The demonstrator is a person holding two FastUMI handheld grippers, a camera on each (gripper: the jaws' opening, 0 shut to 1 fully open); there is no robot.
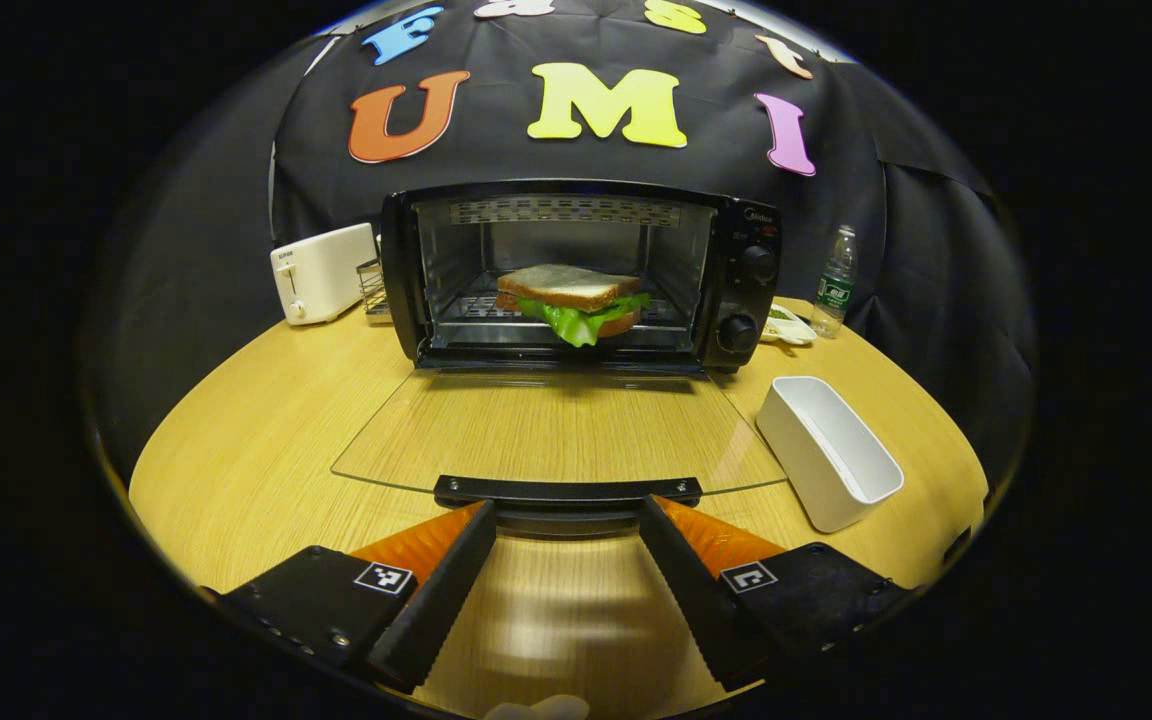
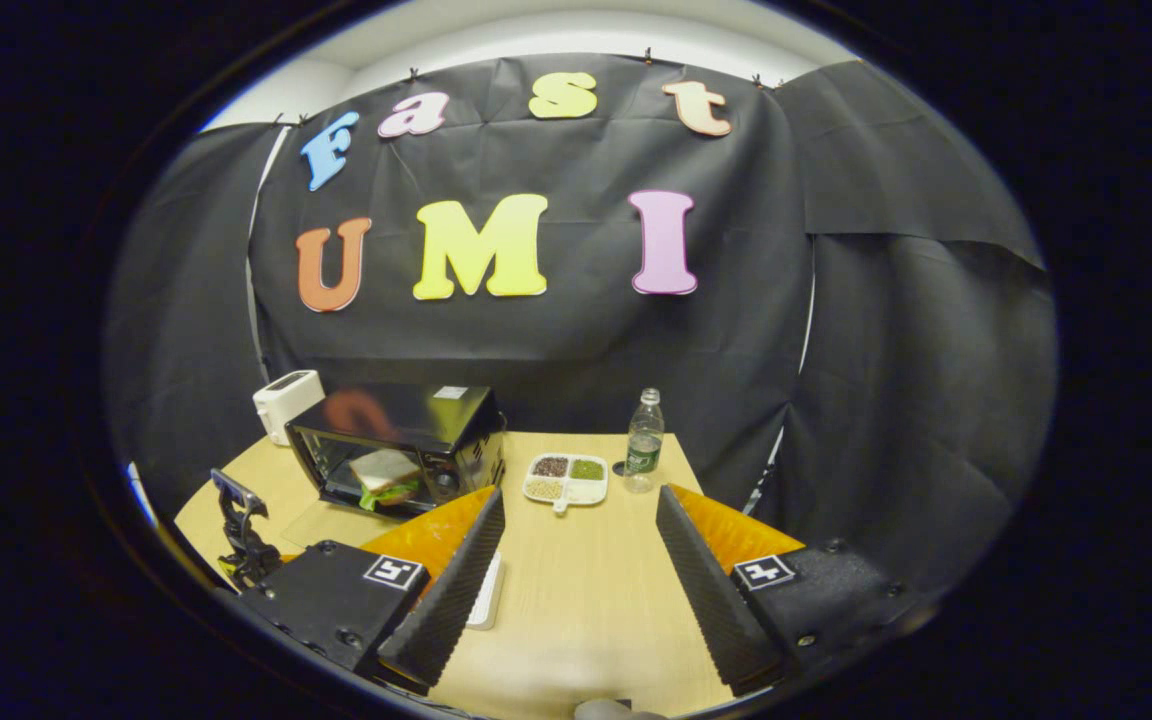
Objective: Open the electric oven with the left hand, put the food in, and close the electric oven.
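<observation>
One sandwich (image 1: 572, 303) – oven (image 1: 576, 275) open, bottle (image 1: 836, 280) blurry

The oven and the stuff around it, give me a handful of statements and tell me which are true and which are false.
1. The oven door is folded down flat. True.
2. The sandwich sits on the rack inside the oven. True.
3. The left tongs are shut on the door handle. False: they are open, with the handle just ahead of the tips.
4. The white rectangular dish holds a second sandwich. False: it is empty.
5. A water bottle stands right of the oven in the left gripper view. True.
6. The right tongs grip the bottle. False: they are open, holding nothing.
</observation>
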